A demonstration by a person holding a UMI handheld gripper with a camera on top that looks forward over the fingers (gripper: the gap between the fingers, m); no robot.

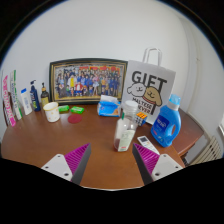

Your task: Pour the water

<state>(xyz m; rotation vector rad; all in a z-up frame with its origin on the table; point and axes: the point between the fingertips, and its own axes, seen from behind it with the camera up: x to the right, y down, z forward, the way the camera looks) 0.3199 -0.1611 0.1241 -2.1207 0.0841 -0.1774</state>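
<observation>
the gripper (112, 163) is spread wide with nothing between its fingers. a clear plastic bottle (126, 128) stands upright on the wooden table (60, 142) just ahead of them. beyond it stands a gift bag (148, 85), a blue detergent bottle (167, 123) beside that.

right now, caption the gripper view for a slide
Open hand-held gripper facing a clear glass on a cluttered wooden table.
</observation>
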